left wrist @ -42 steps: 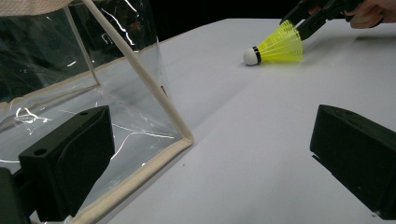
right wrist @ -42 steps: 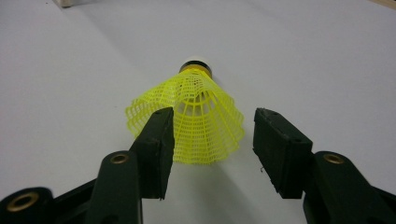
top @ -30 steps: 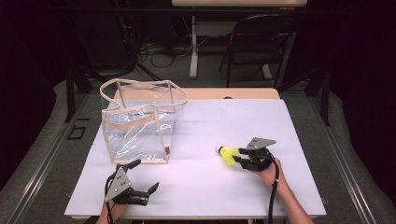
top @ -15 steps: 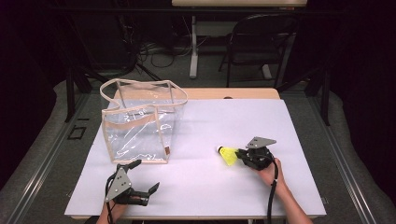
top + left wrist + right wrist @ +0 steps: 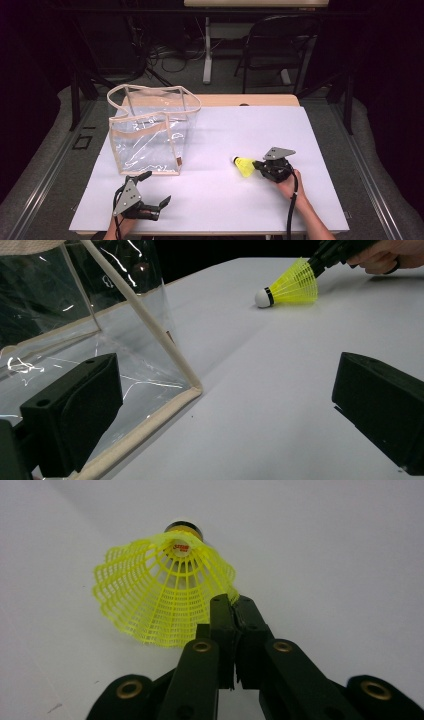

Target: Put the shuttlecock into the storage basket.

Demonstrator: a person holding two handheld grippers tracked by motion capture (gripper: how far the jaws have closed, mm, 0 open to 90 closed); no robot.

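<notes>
At the near left edge of the tabletop (image 5: 310,130), the left gripper (image 5: 152,192) lies low, jaws wide apart. Farther right, the right gripper (image 5: 256,164) reaches left, jaws clamped on the shuttlecock (image 5: 244,166) skirt's rim. The clear bag (image 5: 150,132) stands far left.

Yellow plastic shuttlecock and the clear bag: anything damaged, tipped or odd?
Nothing stands out. The clear plastic tote bag stands upright and open. The right gripper pinches the yellow plastic shuttlecock by its skirt rim; the mesh looks intact.
</notes>
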